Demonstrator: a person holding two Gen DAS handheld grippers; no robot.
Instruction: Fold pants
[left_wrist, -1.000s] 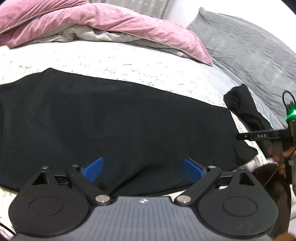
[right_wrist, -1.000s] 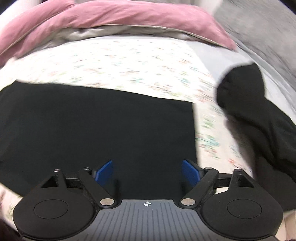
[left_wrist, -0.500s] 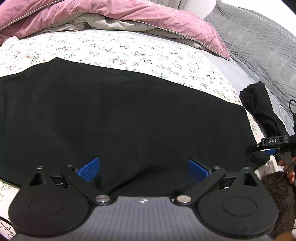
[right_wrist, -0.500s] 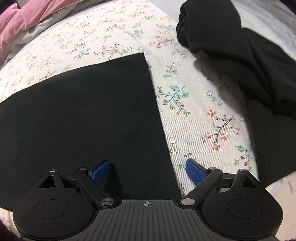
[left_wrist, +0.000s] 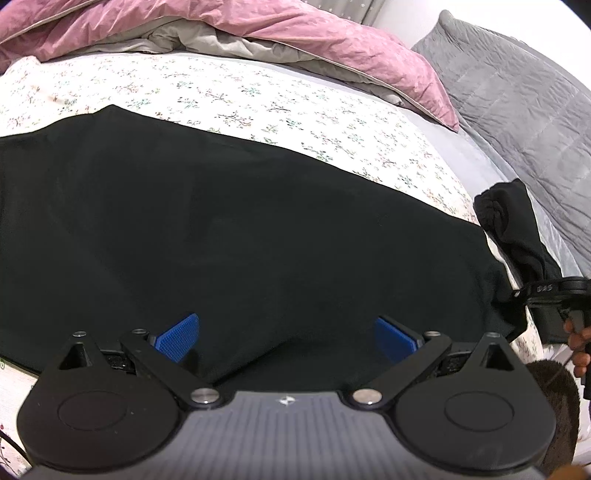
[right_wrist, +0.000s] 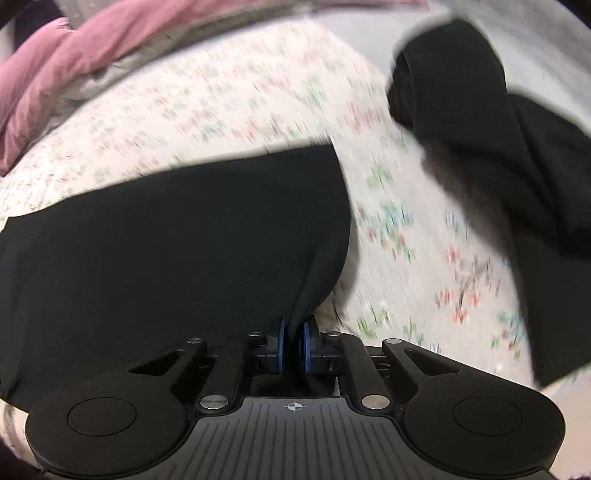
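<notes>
Black pants (left_wrist: 258, 240) lie spread flat across the floral bedsheet (left_wrist: 258, 96). My left gripper (left_wrist: 284, 332) stands open over their near edge, blue pads wide apart, with cloth below and between them but not pinched. In the right wrist view the pants (right_wrist: 166, 240) end at a straight right edge. My right gripper (right_wrist: 293, 332) is closing on the near right corner; its blue pads press on a pinch of the black cloth, which rises to them in a ridge. The right gripper (left_wrist: 554, 291) also shows at the right rim of the left wrist view, with a hand (left_wrist: 578, 343) under it.
A second black garment (right_wrist: 498, 147) lies crumpled to the right of the pants, also seen as a dark heap (left_wrist: 517, 229). A pink duvet (left_wrist: 295, 29) is bunched along the far side. A grey quilt (left_wrist: 517, 92) covers the far right.
The right gripper's jaws went from wide open to pressed together on the pants' near right corner, and the cloth there has lifted. The left gripper stayed open over the near edge.
</notes>
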